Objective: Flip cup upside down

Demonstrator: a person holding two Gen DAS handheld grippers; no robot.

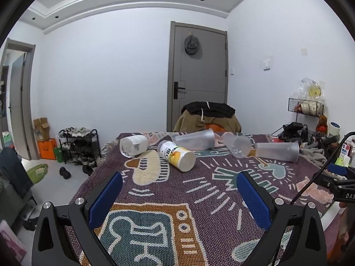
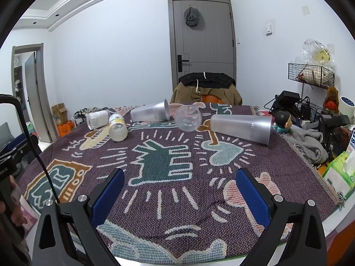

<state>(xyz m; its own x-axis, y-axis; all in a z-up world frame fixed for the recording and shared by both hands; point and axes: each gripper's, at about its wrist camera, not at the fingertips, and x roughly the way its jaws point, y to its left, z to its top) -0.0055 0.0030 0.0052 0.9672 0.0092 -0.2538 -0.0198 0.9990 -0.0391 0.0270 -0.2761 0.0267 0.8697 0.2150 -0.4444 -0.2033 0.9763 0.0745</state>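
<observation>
A big woven tablecloth (image 2: 168, 201) with purple background and cartoon figures is covering the table, and five cups are lying on their sides across the far half of it.

Biggest one is the frosted tall cup (image 2: 241, 128) sitting on the right. Its long axis is running roughly left-right, the narrow base is pointing left, and the wide mouth is facing right toward the clutter. There's pale lettering on it near the mouth; I'm making out "HE" and "TE" but not the rest. In the left wrist view it (image 1: 278, 151) is lying the same way, and the writing there is too faint to read.

The second frosted cup (image 2: 150, 113) is lying further back near the middle, with its mouth facing right and its base left.

Between those two, a clear cup (image 2: 188, 118) is pointing its open mouth pretty much straight at the right camera.

Over on the left, a labelled cup (image 2: 117, 127) with yellow fruit print is lying with its long axis running front to back. There's dark text on it (image 1: 177, 155), but it's too small for me to read. Just behind it, a white-labelled clear cup (image 2: 97, 119) is lying sideways.

The left gripper (image 1: 179, 197) is hovering over the near edge with its blue-padded fingers (image 1: 106, 199) spread wide, gripping nothing. The right gripper (image 2: 178, 192) is doing the same: fingers (image 2: 253, 197) wide apart, nothing between them.
</observation>
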